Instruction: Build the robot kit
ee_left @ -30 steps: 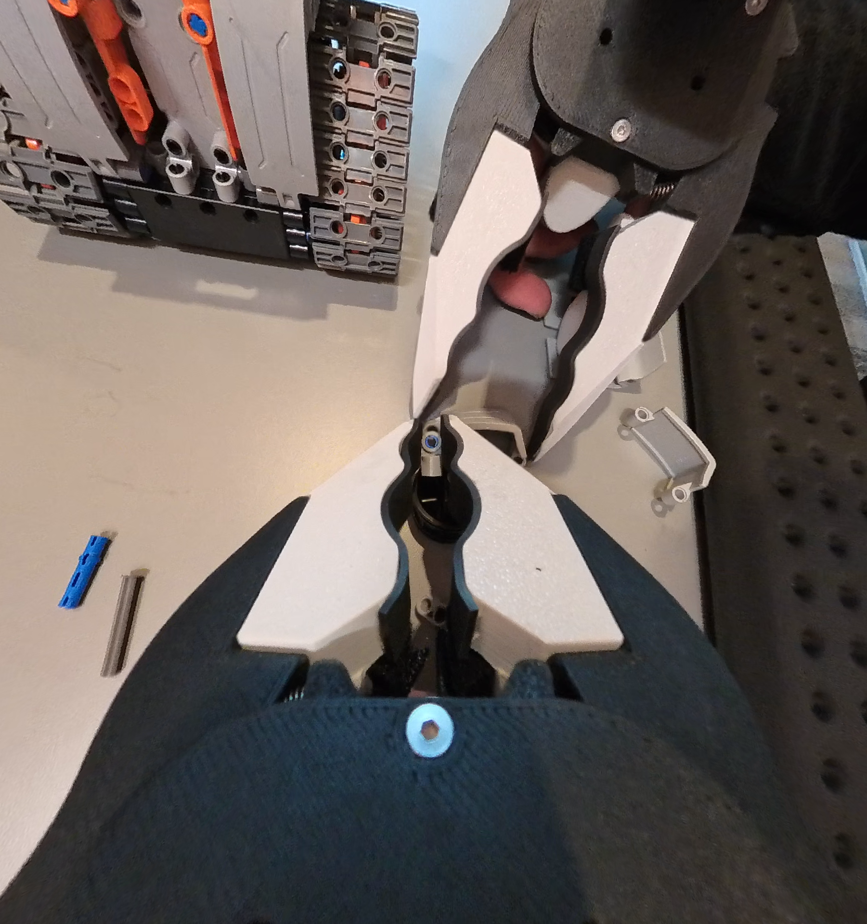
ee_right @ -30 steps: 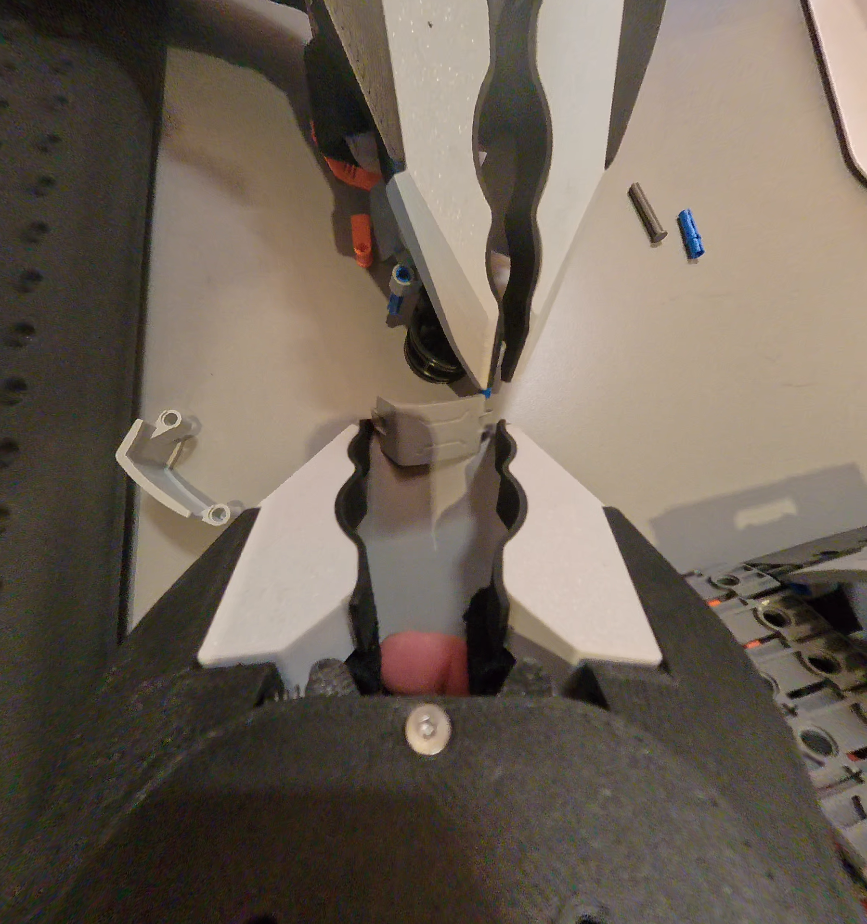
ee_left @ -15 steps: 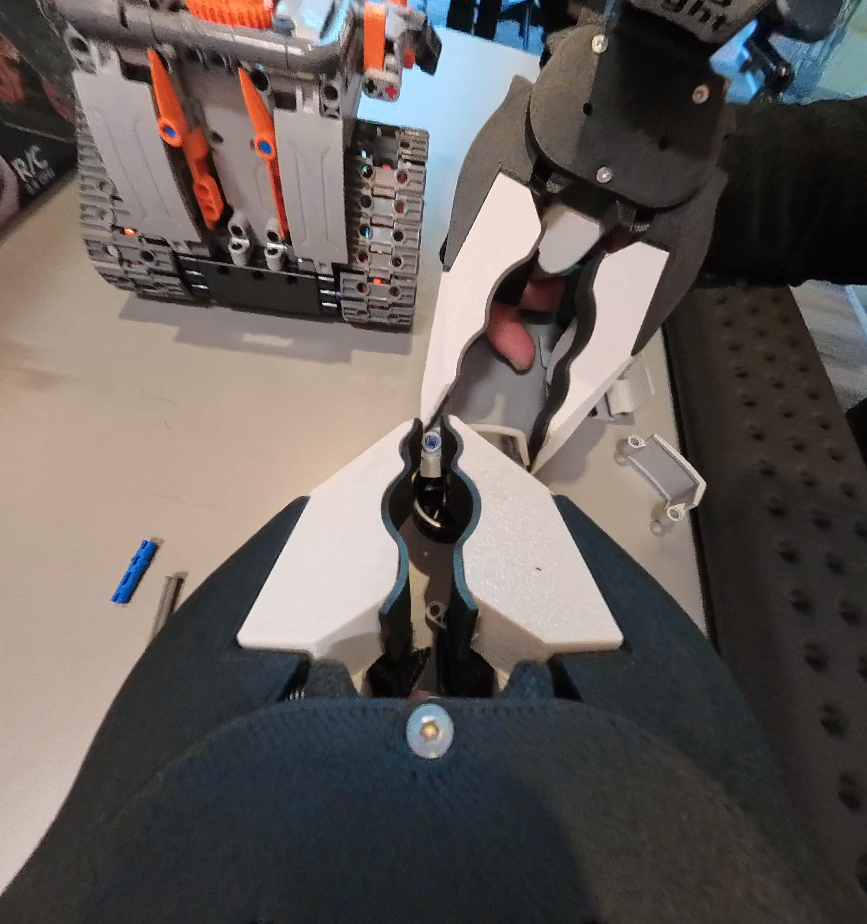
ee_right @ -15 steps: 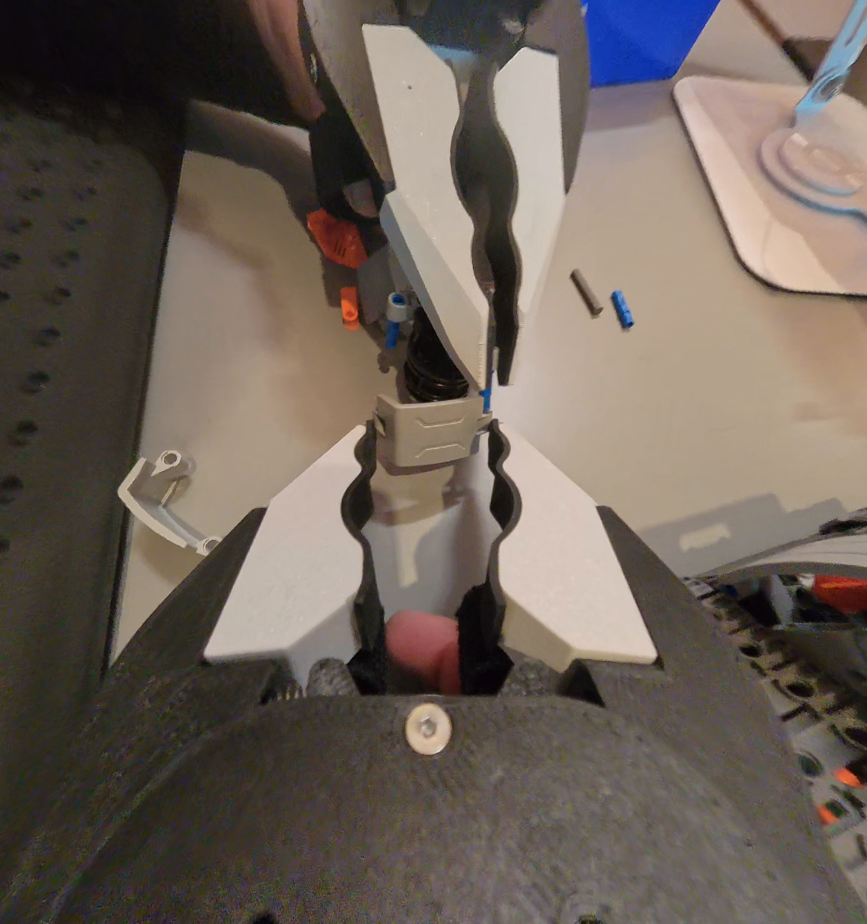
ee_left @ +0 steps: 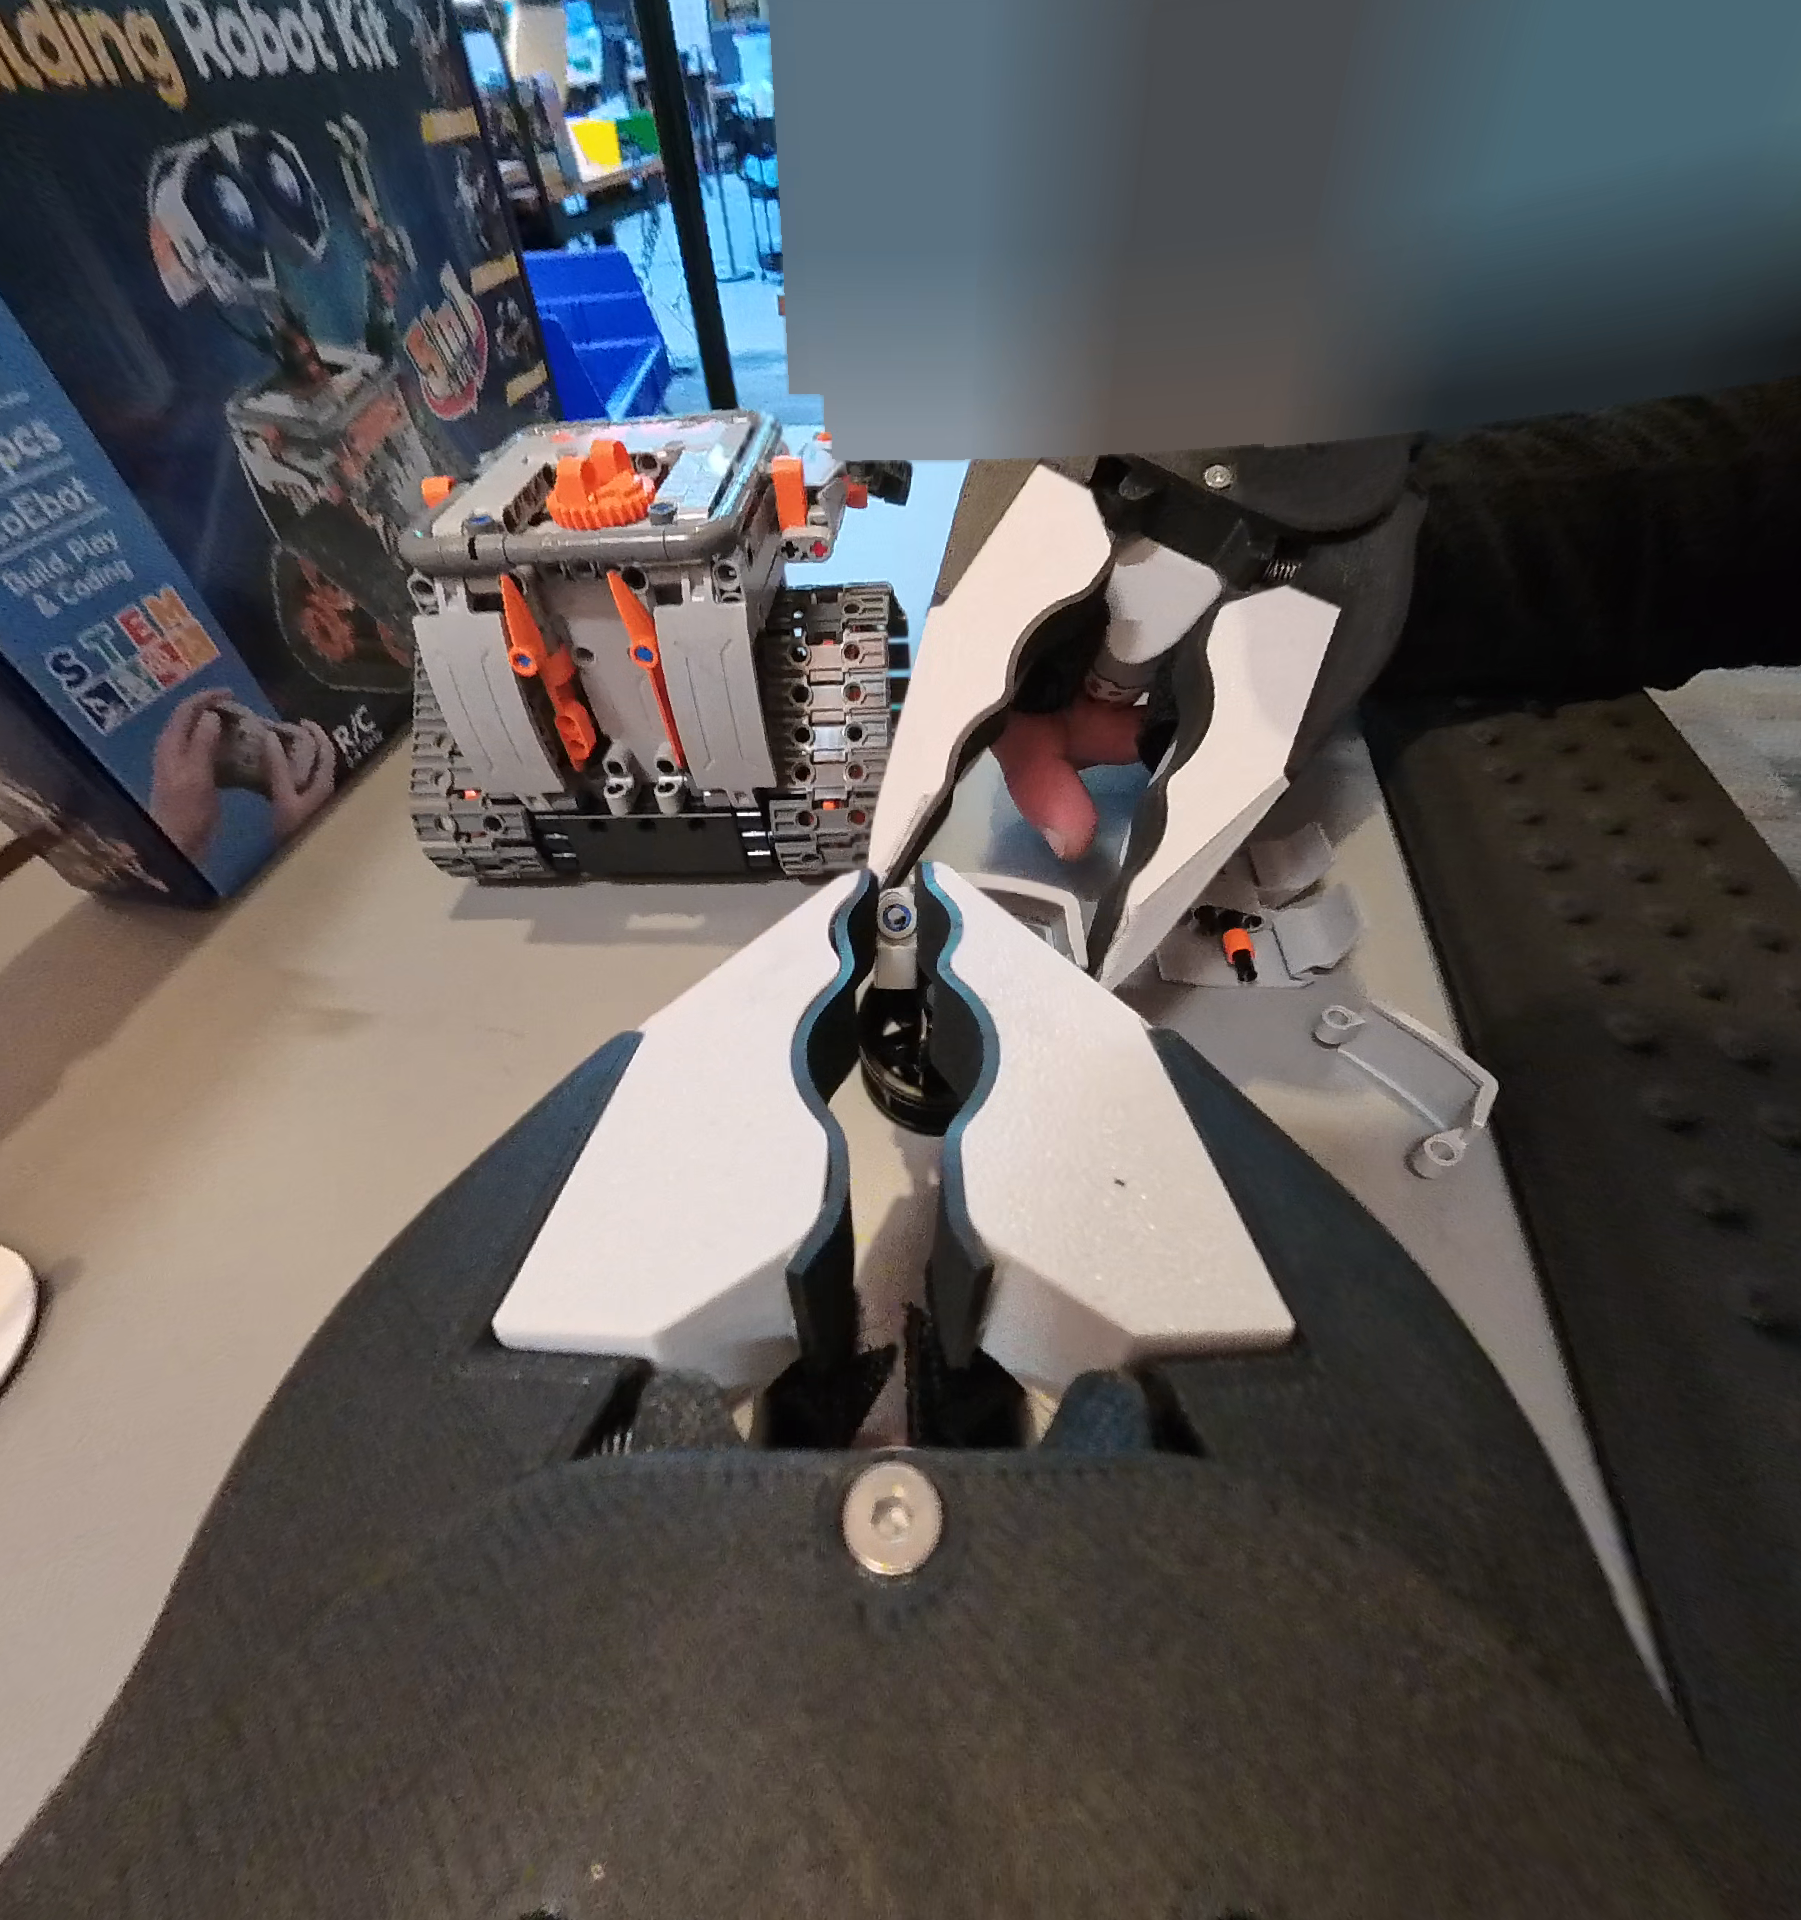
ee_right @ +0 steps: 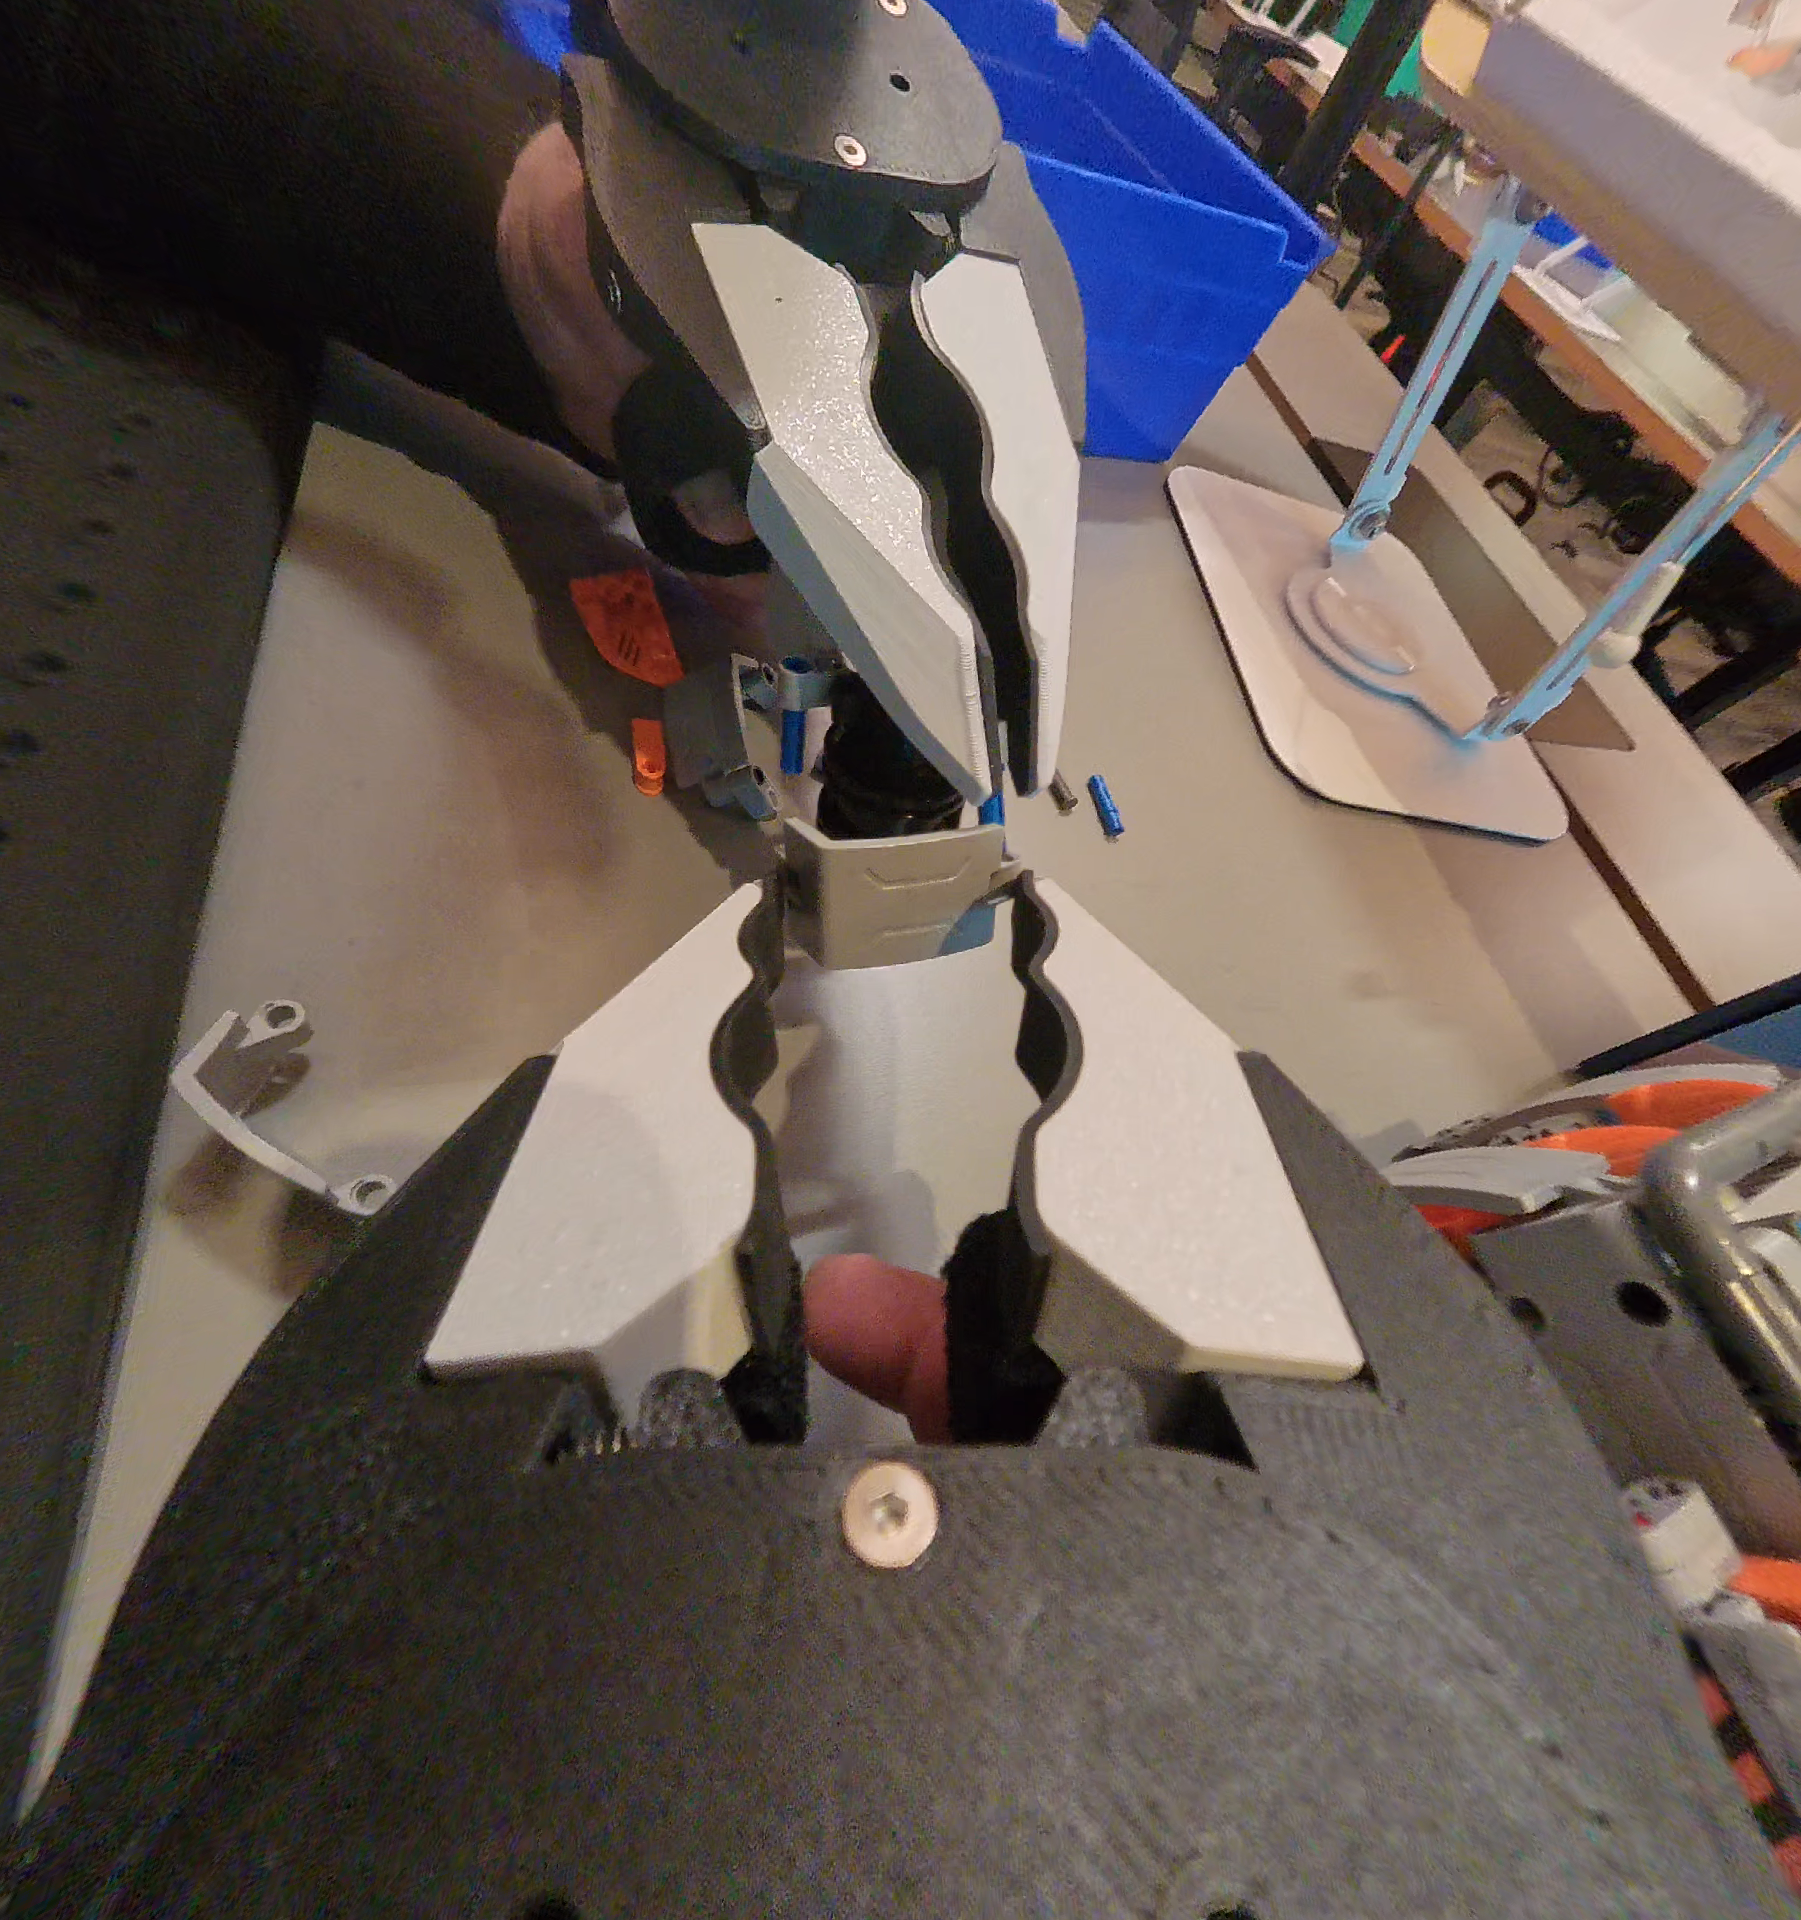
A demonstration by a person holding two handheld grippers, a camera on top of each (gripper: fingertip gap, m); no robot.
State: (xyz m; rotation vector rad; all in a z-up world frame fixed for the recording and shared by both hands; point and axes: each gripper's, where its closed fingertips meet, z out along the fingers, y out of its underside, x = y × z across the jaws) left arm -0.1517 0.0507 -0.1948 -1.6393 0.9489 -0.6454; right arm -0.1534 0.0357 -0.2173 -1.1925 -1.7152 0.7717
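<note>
Two tongs | left tongs point(ee_left: 894, 914) pinch wheel piece point(ee_left: 901, 1049) | right tongs point(ee_right: 891, 904) clamp grey panel point(ee_right: 891, 899) | printed box point(ee_left: 127, 499)

A tracked brick-built robot point(ee_left: 615, 665) is sitting ahead-left of the left jaws, a printed kit box point(ee_left: 137, 499) standing beside it. A curved grey panel point(ee_right: 252, 1101) is lying left of the right jaws; a blue bin point(ee_right: 1156, 260) and white stand base point(ee_right: 1343, 665) are sitting beyond.

Tracked robot model point(ee_right: 1644, 1247) cut off by the right edge.
</note>
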